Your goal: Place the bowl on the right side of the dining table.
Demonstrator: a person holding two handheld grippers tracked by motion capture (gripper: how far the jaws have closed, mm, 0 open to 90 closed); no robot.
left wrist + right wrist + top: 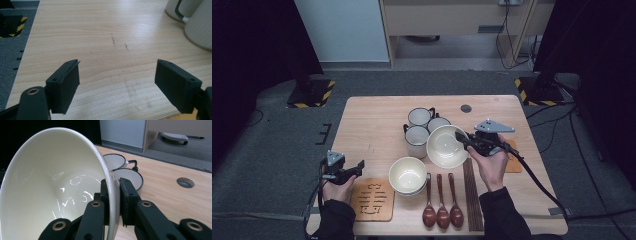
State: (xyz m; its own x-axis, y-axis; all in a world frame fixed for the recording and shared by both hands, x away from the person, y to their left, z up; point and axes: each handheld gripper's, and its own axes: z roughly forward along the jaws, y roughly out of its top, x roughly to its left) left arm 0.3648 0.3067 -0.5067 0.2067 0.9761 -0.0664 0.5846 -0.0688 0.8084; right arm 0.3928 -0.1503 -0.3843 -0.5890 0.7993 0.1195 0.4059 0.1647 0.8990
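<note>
Right gripper (pixel 460 136) pinching the rim of a tipped white bowl (pixel 446 145) in the middle of the high view, above the table (pixel 372 120), left gripper (pixel 360 165) spread wide with nothing inside at lower left, another white bowl (pixel 407 175) just below, three mugs (pixel 418 140) just behind.

Three white mugs (pixel 421 127) with dark handles stand close together near the middle of the wooden table (pixel 372 120). In front of them sits a stack of cream bowls (pixel 407 175). Three brown spoons (pixel 442 202) lie side by side near the front edge, and dark chopsticks (pixel 472 192) lie just beside them. A wooden mat (pixel 372 200) with cut-out shapes lies to the left of the stack. A small round hole (pixel 466 108) is in the table near its far edge.
</note>
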